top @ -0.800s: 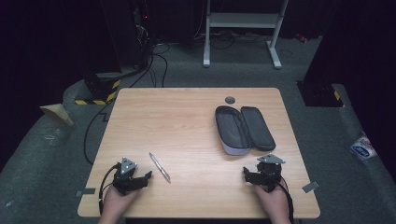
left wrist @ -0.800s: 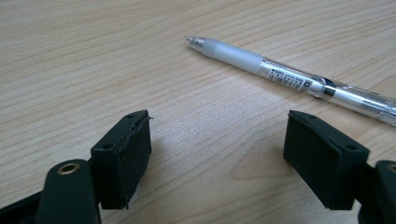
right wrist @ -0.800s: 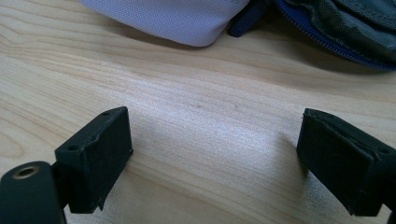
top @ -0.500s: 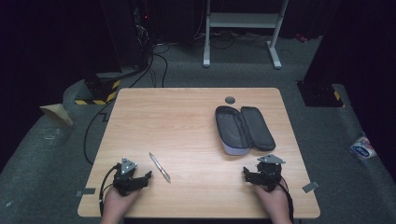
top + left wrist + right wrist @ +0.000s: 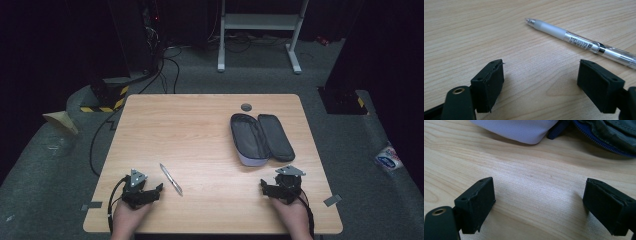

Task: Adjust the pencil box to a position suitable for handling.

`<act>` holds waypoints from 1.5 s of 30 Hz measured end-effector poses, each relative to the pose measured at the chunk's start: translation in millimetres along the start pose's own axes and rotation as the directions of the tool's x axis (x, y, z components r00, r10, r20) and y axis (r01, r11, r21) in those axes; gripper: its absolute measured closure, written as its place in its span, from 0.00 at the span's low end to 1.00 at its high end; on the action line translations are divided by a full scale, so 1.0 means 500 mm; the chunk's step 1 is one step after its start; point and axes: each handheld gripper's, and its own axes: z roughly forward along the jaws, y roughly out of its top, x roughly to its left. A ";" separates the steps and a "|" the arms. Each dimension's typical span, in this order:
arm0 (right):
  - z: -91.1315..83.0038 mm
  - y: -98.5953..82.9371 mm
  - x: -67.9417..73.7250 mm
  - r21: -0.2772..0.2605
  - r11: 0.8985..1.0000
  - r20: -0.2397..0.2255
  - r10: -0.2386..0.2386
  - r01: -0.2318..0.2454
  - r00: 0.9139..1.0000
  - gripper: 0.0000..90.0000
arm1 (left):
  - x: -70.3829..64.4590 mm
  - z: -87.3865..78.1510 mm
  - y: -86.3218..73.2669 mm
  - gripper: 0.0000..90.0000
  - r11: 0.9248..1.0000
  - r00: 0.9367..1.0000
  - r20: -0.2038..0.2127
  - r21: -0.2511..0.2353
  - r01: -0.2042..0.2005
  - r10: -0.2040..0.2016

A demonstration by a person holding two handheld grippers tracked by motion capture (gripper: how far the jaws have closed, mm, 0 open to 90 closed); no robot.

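So from where I'm standing, the pen [image 5: 171, 178] is lying flat on the wooden table [image 5: 200, 130], down near the front edge, just off at about 2 o'clock from the left gripper [image 5: 148, 194]. In the left gripper view the pen [image 5: 584, 44] sits just ahead of the jaws, tip pointing to 10 o'clock, not touched by either one. Both the left gripper [image 5: 549, 82] and the right gripper [image 5: 541, 205] are spread wide with nothing in them. The open pencil case [image 5: 261, 138] is at roughly 12 o'clock from the right gripper [image 5: 277, 187], close but apart.

My guess on handling: the pen's light, stiff, smooth plastic, so it'll roll or squirt out if pinched off-centre. I'd go for the frosted grip section [image 5: 552, 28], across the barrel, since that looks less slick than the clear end
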 end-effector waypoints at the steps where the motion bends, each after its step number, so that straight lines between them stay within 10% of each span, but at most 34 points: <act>1: -0.001 -0.001 0.000 0.000 1.000 0.002 -0.001 0.001 1.000 0.11 | -0.001 -0.001 -0.001 0.23 1.000 1.000 0.000 0.001 -0.001 0.001; 45: -0.061 0.023 0.048 -0.163 0.986 -0.113 -0.060 0.041 0.992 0.42 | 0.003 0.002 0.001 0.19 1.000 1.000 0.023 0.005 -0.013 0.013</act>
